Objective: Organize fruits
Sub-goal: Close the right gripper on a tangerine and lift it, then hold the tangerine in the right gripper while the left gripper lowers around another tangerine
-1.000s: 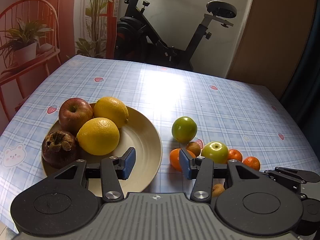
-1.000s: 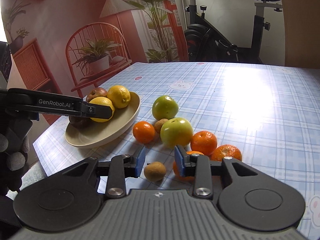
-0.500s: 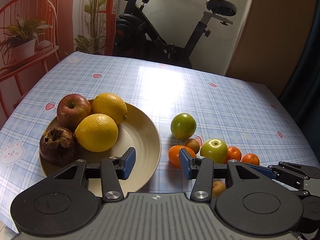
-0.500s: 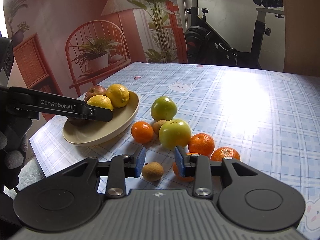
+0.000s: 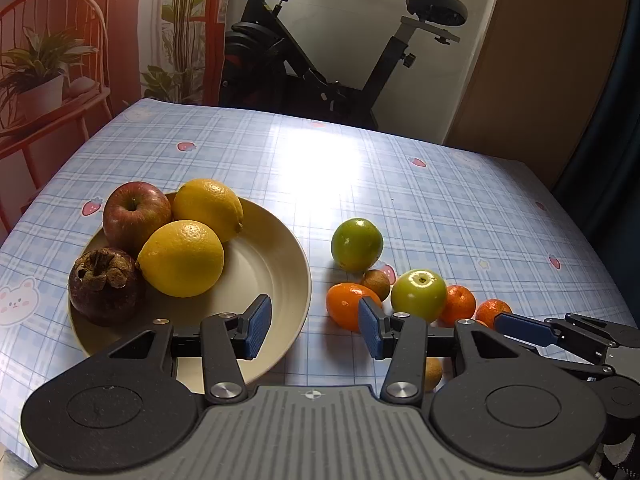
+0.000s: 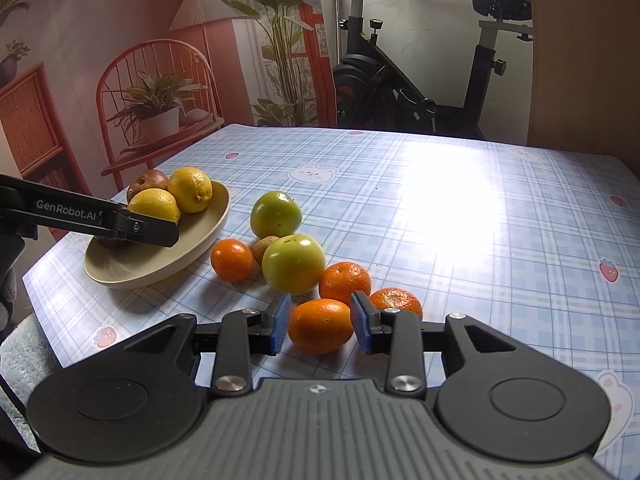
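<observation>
A beige plate (image 5: 276, 276) holds a red apple (image 5: 136, 212), two lemons (image 5: 182, 258) and a dark mangosteen (image 5: 106, 286). On the table to its right lie two green fruits (image 5: 356, 244), several small oranges (image 5: 346, 304) and small brown fruits (image 5: 376, 282). My left gripper (image 5: 314, 326) is open and empty above the plate's near right rim. My right gripper (image 6: 320, 326) is open, its blue pads on either side of an orange (image 6: 320, 326) on the table, with small gaps. The plate also shows in the right wrist view (image 6: 160, 268).
The table has a blue checked cloth (image 5: 440, 208). An exercise bike (image 5: 340, 60) stands behind the far edge. A red chair with a potted plant (image 6: 156, 112) stands off the left side. The left gripper's arm (image 6: 88, 216) reaches over the plate.
My right gripper has shifted right from the small brown fruit, and the orange now sits between its pads. My left gripper has drawn back slightly and stays open.
</observation>
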Demonstrator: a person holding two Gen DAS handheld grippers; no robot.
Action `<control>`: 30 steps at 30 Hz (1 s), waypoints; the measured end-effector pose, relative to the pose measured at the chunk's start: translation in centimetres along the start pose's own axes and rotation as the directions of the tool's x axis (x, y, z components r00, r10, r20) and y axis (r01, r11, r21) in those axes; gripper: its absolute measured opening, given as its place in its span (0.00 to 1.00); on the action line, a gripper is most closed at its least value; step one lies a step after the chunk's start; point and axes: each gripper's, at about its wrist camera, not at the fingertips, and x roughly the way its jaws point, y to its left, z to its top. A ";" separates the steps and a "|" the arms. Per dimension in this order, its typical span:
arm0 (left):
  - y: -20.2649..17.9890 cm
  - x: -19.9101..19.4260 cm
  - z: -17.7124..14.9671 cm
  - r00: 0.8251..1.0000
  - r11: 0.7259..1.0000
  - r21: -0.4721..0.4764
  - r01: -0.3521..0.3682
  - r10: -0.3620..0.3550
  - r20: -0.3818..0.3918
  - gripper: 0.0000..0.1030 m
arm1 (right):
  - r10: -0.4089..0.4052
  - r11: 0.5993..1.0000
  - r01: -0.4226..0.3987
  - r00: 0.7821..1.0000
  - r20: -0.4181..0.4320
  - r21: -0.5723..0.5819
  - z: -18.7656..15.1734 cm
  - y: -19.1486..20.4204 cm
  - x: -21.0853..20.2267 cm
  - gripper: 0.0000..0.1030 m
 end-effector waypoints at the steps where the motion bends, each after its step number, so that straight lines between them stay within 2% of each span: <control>1: 0.0 0.0 0.0 1.000 1.000 0.001 0.001 -0.001 -0.001 0.48 | -0.001 1.000 0.001 1.000 -0.006 0.000 -0.1 0.0 0.1 0.36; 9: 0.1 0.1 -0.1 1.000 1.000 0.004 0.005 -0.005 -0.004 0.48 | 0.002 1.000 -0.002 1.000 -0.012 -0.013 -0.3 0.2 0.5 0.36; 20: 0.1 0.3 -0.2 1.000 1.000 0.012 0.011 -0.011 -0.001 0.48 | 0.018 1.000 -0.017 0.999 -0.052 0.007 -0.6 0.3 1.5 0.44; 27: 0.1 0.4 -0.4 1.000 1.000 0.017 0.015 -0.015 -0.005 0.48 | 0.029 0.998 -0.027 0.999 -0.046 0.053 -0.7 -0.2 1.4 0.43; 30: -0.2 0.4 -0.4 1.000 0.999 0.034 0.020 -0.020 -0.006 0.44 | 0.031 0.998 -0.029 0.999 -0.044 0.054 -0.8 -0.2 1.4 0.43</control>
